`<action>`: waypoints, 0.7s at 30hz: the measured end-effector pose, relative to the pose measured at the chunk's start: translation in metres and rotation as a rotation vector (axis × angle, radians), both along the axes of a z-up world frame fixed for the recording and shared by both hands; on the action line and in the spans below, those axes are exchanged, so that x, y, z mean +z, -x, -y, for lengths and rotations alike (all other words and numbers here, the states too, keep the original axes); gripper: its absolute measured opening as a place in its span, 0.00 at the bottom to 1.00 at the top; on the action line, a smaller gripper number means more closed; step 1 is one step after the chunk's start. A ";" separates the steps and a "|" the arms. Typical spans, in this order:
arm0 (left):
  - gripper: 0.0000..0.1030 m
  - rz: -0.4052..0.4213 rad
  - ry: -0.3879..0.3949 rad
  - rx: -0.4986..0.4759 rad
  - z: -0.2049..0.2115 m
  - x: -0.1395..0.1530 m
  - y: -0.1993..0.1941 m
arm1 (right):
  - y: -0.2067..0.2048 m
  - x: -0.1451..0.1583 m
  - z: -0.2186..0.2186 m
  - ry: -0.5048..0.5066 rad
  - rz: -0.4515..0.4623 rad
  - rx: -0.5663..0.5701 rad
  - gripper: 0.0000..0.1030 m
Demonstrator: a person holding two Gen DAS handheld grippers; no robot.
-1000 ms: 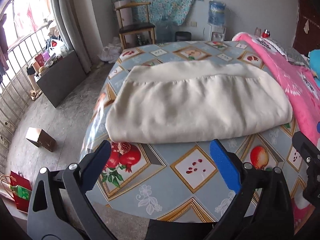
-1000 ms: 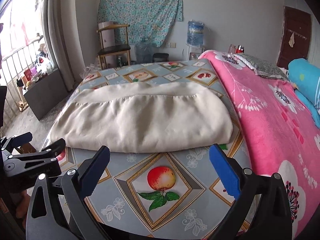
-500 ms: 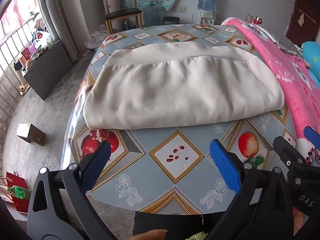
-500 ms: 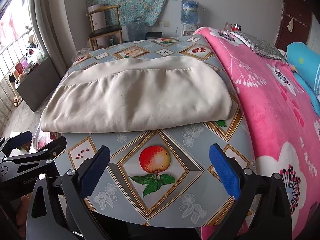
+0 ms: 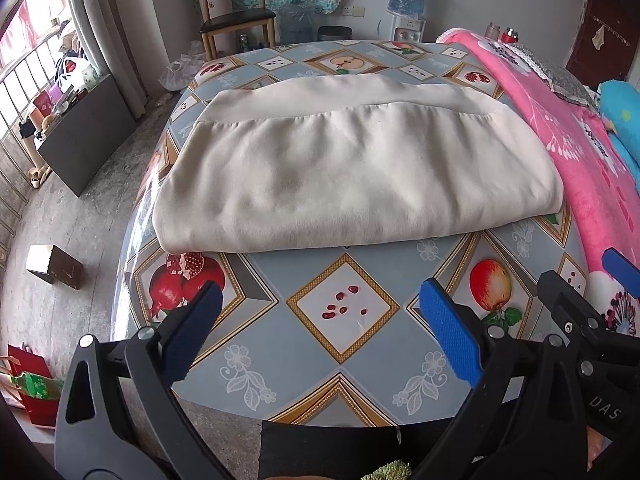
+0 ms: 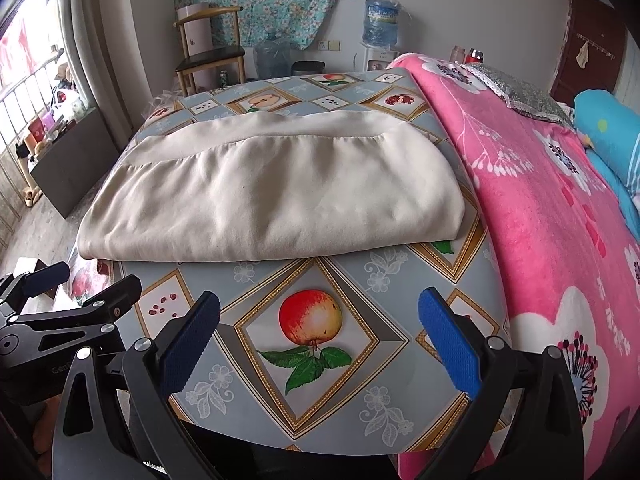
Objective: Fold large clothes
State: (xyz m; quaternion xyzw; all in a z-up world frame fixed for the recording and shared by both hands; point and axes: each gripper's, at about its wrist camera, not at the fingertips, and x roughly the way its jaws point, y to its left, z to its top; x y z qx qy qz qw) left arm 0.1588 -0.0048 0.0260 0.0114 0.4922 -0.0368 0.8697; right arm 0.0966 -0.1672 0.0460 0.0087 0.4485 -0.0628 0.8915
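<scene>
Presently, the left gripper [image 5: 318,320] hangs with its jaws spread wide and nothing between the blue pads [image 5: 448,338]; the right gripper [image 6: 318,320] stands in the same condition, fully spread and empty. Both hover above the near edge of the table [image 6: 360,412], on the side nearest the person, and neither touches the cloth. The right gripper sits just to the right of the left one, its black frame showing at the edge of the left wrist view. Beyond them, the cream garment [image 5: 352,172] lies across the middle of the table, already doubled into a broad, thick rectangle with a seamed band along its far edge and a rounded fold facing the grippers. Its left end reaches the table's left edge; its right end stops just short of the pink blanket [image 6: 552,200] beside the table. Judged from this layout, one fold is complete and the work stands between folds, or near its close. If a further fold is intended, the next move calls for each gripper to advance to an end of the garment, close on all layers together, and carry one end over the other, keeping the edges aligned. The thick stack may slip if only the top layer is pinched.
</scene>
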 end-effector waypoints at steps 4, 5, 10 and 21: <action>0.93 -0.001 0.001 0.000 0.000 0.000 0.000 | -0.001 0.000 0.000 0.001 -0.001 -0.002 0.94; 0.93 -0.001 0.000 0.000 0.000 0.000 0.000 | -0.001 0.000 0.000 0.000 -0.001 -0.002 0.94; 0.93 -0.007 0.002 0.001 0.001 -0.003 0.001 | -0.001 -0.001 0.000 0.007 -0.005 -0.004 0.94; 0.93 -0.012 0.007 0.002 -0.003 -0.005 0.001 | -0.004 -0.004 0.002 0.011 -0.021 -0.024 0.94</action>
